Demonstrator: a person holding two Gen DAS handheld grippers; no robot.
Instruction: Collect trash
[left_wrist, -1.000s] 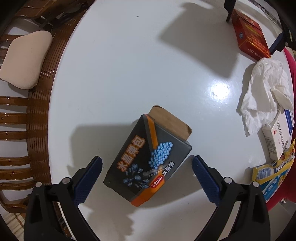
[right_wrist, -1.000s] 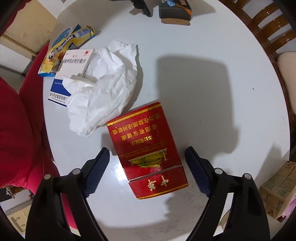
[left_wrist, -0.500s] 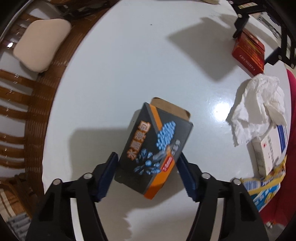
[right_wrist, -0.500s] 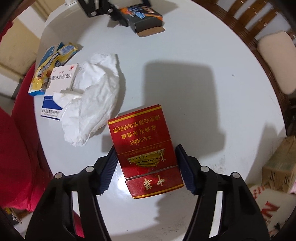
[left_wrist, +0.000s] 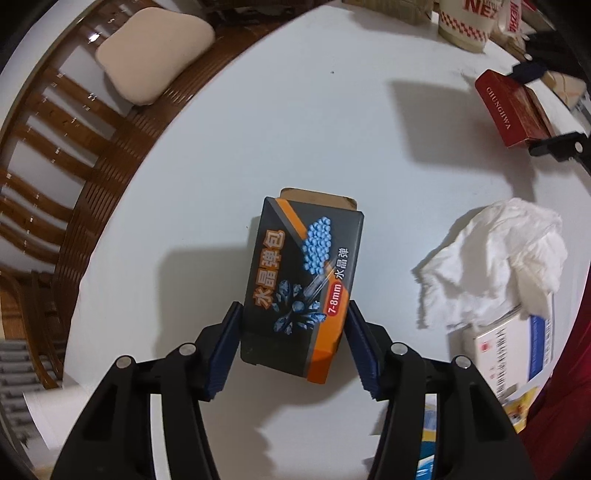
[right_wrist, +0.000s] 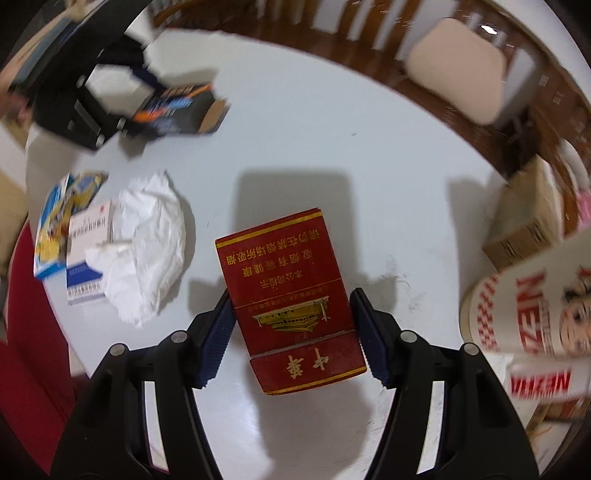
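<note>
My left gripper (left_wrist: 293, 345) is shut on a dark grey and orange box (left_wrist: 303, 273) with blue beads printed on it, held above the white round table (left_wrist: 280, 122). My right gripper (right_wrist: 291, 332) is shut on a red cigarette carton (right_wrist: 288, 295) with gold lettering, also lifted off the table (right_wrist: 295, 147). A crumpled white tissue (left_wrist: 495, 254) lies at the right in the left wrist view and at the left in the right wrist view (right_wrist: 147, 243). The red carton also shows far right in the left wrist view (left_wrist: 513, 107).
A white medicine box (right_wrist: 86, 254) and a blue and yellow snack wrapper (right_wrist: 59, 218) lie beside the tissue. A printed paper cup (right_wrist: 532, 310) and a cardboard box (right_wrist: 524, 221) stand at the right. Wooden chairs with beige cushions (left_wrist: 151, 62) ring the table.
Both grippers closed from wide open onto their boxes and lifted them. Both views have risen and tilted, so more of the room shows.
</note>
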